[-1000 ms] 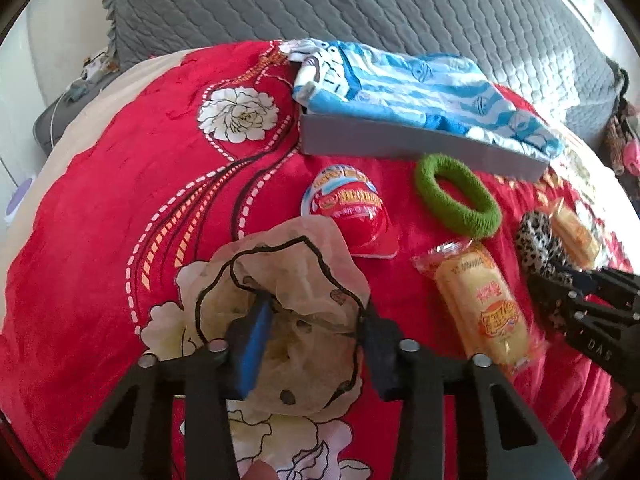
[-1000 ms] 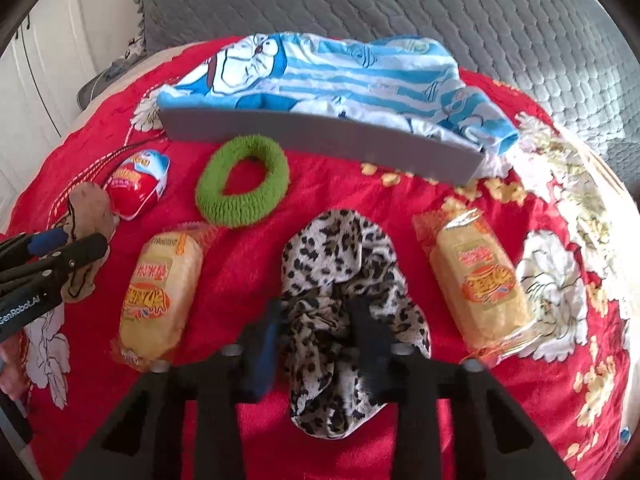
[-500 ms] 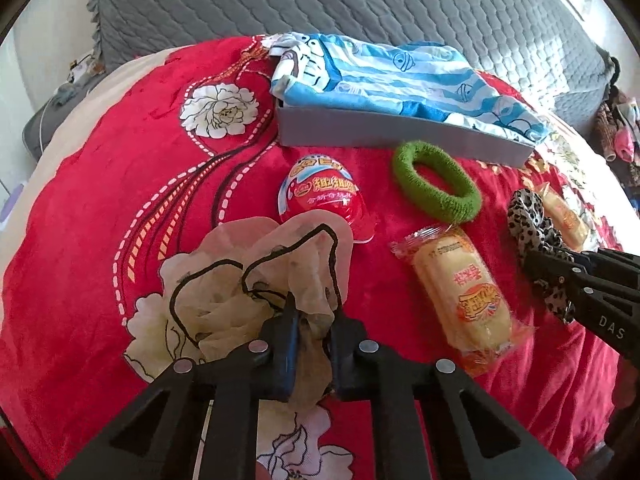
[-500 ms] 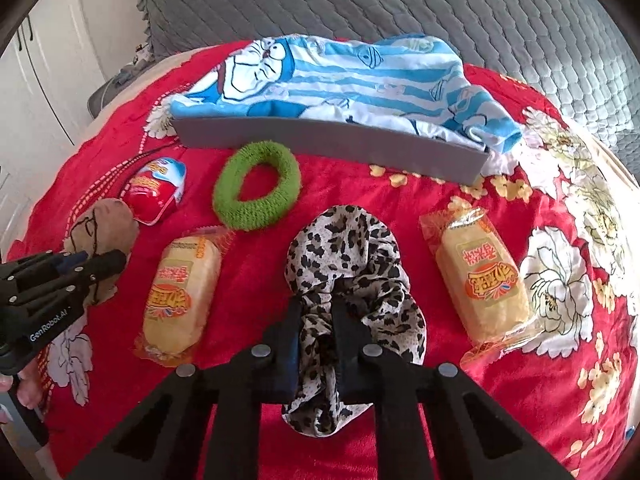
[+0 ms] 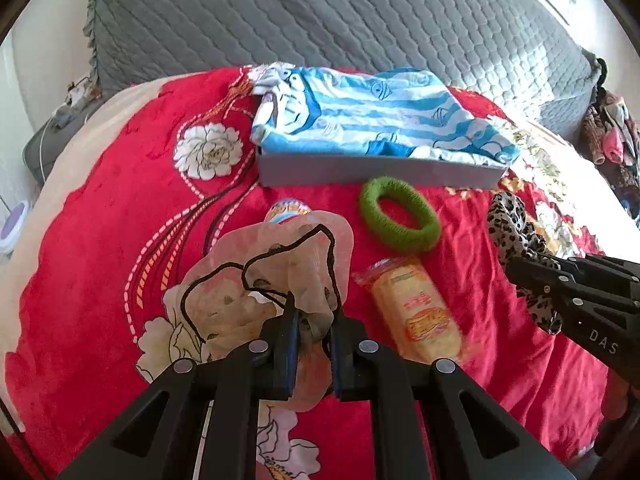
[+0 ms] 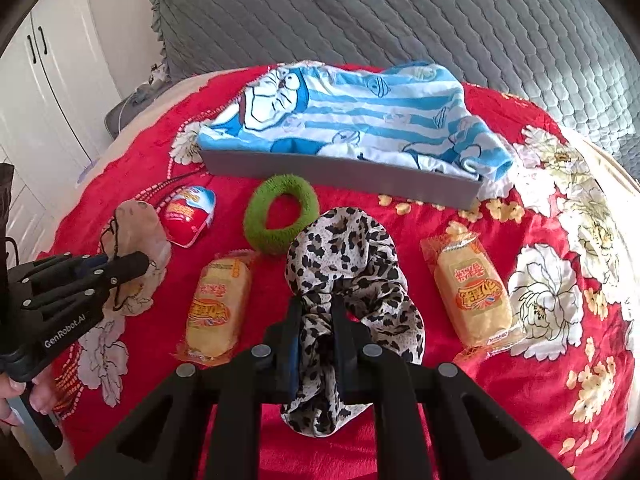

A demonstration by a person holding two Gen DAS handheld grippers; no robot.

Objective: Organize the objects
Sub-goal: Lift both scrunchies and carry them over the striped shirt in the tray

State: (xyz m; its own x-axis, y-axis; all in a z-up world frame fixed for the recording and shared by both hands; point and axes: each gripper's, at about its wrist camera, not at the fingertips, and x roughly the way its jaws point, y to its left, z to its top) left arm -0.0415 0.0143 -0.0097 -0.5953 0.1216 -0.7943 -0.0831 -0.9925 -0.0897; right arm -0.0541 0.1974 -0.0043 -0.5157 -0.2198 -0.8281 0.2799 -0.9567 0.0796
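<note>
My left gripper (image 5: 312, 320) is shut on a sheer beige scrunchie with black trim (image 5: 276, 276), lifted a little off the red blanket. My right gripper (image 6: 316, 316) is shut on a leopard-print scrunchie (image 6: 352, 264), also raised. A green scrunchie (image 6: 280, 216) lies in front of a grey tray (image 6: 340, 172) that holds a blue striped cartoon garment (image 6: 352, 116). A red egg-shaped snack (image 6: 190, 216) lies left of the green scrunchie. Two wrapped yellow cakes (image 6: 218, 304) (image 6: 472, 292) lie on either side of the leopard scrunchie.
Everything rests on a red floral blanket (image 6: 520, 380) over a bed, with a grey quilted cover (image 6: 400, 20) behind. White cupboard doors (image 6: 48, 80) stand at the left. Clothes hang at the far right in the left wrist view (image 5: 612, 136).
Both grippers closed from open onto their scrunchies, then lifted them a little; the beige scrunchie now hides most of the red egg in the left wrist view.
</note>
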